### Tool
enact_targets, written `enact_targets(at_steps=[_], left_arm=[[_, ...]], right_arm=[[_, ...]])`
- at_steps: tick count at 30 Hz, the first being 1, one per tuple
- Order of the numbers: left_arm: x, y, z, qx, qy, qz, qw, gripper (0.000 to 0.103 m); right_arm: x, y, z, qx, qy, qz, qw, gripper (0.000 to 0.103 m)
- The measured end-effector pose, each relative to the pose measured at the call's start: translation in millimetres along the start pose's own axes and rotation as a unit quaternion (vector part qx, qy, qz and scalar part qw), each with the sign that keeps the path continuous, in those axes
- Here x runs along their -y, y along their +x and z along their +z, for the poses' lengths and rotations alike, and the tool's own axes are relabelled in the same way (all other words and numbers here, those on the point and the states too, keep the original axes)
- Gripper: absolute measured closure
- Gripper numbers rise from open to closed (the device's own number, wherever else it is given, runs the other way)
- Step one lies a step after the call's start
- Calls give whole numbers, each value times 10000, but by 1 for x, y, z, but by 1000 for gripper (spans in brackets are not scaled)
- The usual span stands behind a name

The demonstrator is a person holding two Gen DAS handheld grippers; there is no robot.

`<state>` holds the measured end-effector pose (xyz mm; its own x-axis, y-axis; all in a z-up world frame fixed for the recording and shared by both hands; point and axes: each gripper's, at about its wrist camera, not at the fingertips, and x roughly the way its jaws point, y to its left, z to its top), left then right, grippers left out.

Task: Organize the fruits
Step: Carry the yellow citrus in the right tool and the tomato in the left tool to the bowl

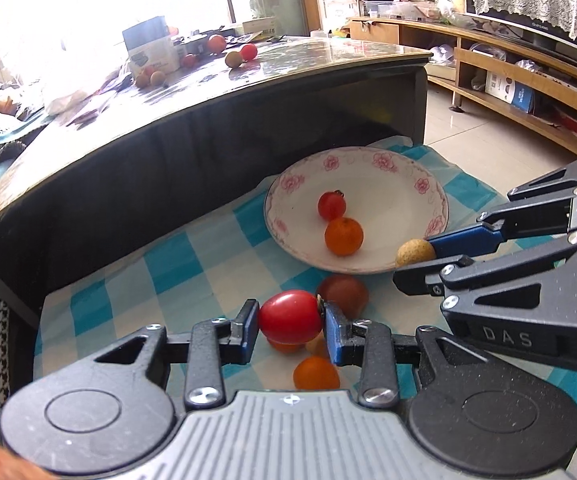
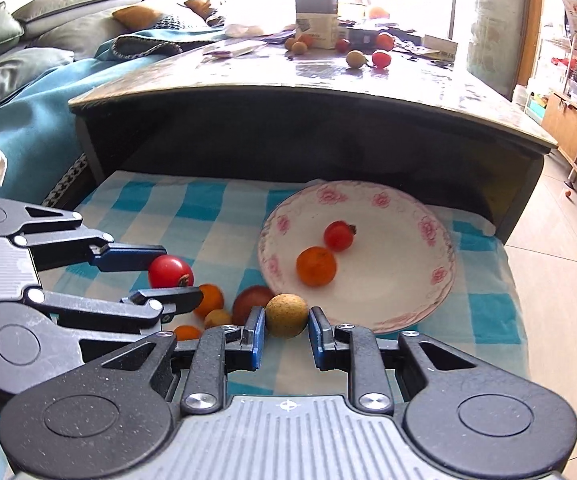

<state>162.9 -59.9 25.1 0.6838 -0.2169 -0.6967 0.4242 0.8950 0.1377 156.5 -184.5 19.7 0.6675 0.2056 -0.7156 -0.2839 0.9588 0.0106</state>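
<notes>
Left wrist view: left gripper (image 1: 290,326) closed on a red tomato (image 1: 289,316), blue fingers (image 1: 248,330) pressing both its sides, the fruit lifted clear above the checked cloth (image 1: 192,256). Best done by keeping the squeeze light — thin skin, likely to split — and carrying toward 1 o'clock, up over the rim of the flowered plate (image 1: 372,270) before letting go low, so nothing rolls. Already on the plate: a small tomato (image 1: 331,205) and an orange fruit (image 1: 343,236), touching each other near the middle; better to set down in the bare part at 12 o'clock of them. In the way: a dark brownish fruit (image 1: 346,292) just beyond the held tomato, between it and the plate, and the right gripper (image 1: 428,258) entering at 3 o'clock with a tan round fruit (image 1: 414,253) at the plate's near rim. Another orange fruit (image 1: 315,374) lying under the fingers. Black table (image 1: 216,128) behind, with more fruit on top at 11 o'clock.

Right wrist view: right gripper (image 2: 286,326) around the tan round fruit (image 2: 286,316), left finger touching, a sliver of gap at the right one — grip looks loose, possibly about to release or just closing. Plate (image 2: 440,280) at 1 o'clock, its rim just beside the fruit. Left gripper (image 2: 170,284) at 9 o'clock holding the red tomato (image 2: 169,272); a small pile of fruit between the two grippers. Worth moving one at a time to avoid a knock over the plate.
</notes>
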Motion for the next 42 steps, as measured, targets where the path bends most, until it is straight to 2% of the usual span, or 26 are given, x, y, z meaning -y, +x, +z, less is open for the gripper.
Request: enact_targets(at_steps=[26,42], left_arm=[[13,50,46,78,137,81,9998,60],[17,83,50,-51,131,114,9998,60]], right_arm=[[45,35,27,21,240,-280,9993,86],[59,64,26,-112,274,-380,9988,85]])
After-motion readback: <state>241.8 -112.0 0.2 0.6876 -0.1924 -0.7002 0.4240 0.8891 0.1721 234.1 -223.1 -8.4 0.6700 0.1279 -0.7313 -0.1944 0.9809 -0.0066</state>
